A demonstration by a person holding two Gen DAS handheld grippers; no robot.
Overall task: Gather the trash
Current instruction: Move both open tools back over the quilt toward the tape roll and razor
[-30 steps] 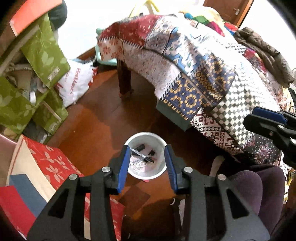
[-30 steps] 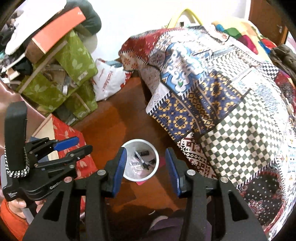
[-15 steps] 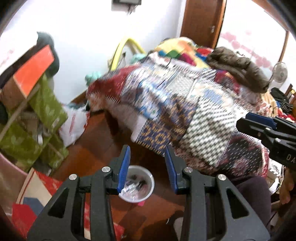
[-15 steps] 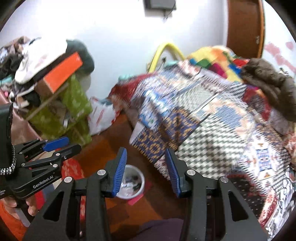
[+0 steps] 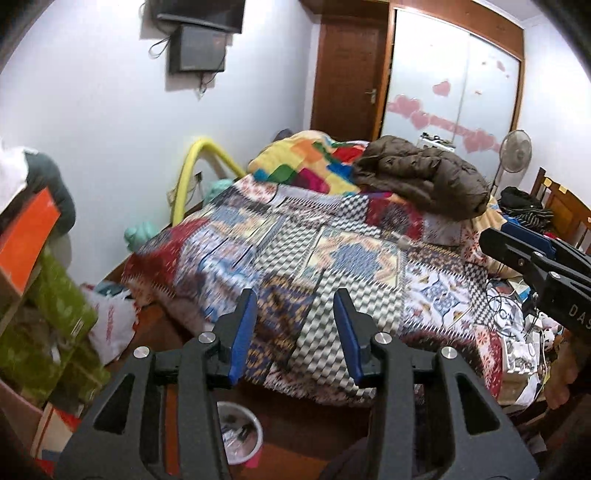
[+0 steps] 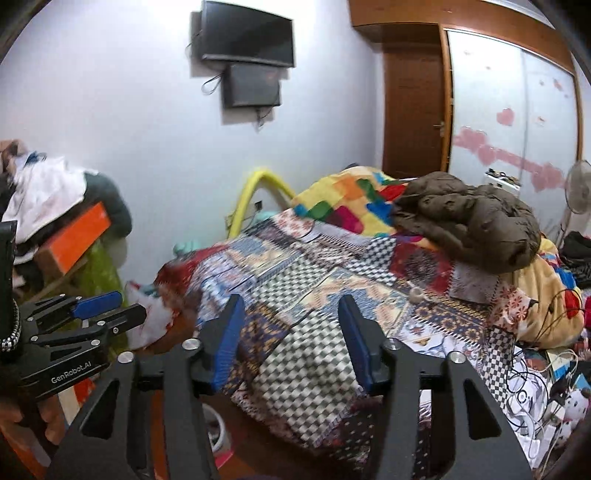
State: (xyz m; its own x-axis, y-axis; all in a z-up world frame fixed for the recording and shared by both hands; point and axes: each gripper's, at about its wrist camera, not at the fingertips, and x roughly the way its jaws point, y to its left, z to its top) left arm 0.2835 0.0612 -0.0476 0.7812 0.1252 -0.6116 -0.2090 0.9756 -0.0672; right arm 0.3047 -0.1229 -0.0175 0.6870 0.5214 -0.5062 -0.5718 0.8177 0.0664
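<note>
White waste bin (image 5: pixel 239 435) on the wooden floor (image 5: pixel 295 421) at the foot of the bed (image 5: pixel 332 258), low in the left wrist view and partly hidden behind that gripper's frame; inside it, small dark scraps and crumpled clear wrapping — light, soft litter, judged easy to crush and best pinched at a fold or edge. A small pale roundish object (image 6: pixel 417 294) lies on the patchwork quilt (image 6: pixel 295 332), well apart from the bin; whether it is trash cannot be told; if so, it looks light and small enough to be taken across its width.

Left gripper (image 5: pixel 295 325): jaws parted, nothing between the blue pads; they have just been opening. Right gripper (image 6: pixel 290 332): jaws likewise parted and empty, also just opening. Both point across the bed rather than down at the bin.

Surroundings: a brown padded jacket (image 5: pixel 421 177) heaped on a bright blanket (image 5: pixel 295 166) at the far end of the bed; a tangle of white cables and papers (image 6: pixel 528 391) at the right edge — likely to snag a finger; green bags (image 5: pixel 44 325) and an orange box (image 5: pixel 29 236) stacked at left; a white plastic bag (image 5: pixel 110 325) on the floor beside them; a standing fan (image 5: pixel 513 155), a door (image 5: pixel 347 74) and a wall-mounted screen (image 6: pixel 247 33) beyond.
</note>
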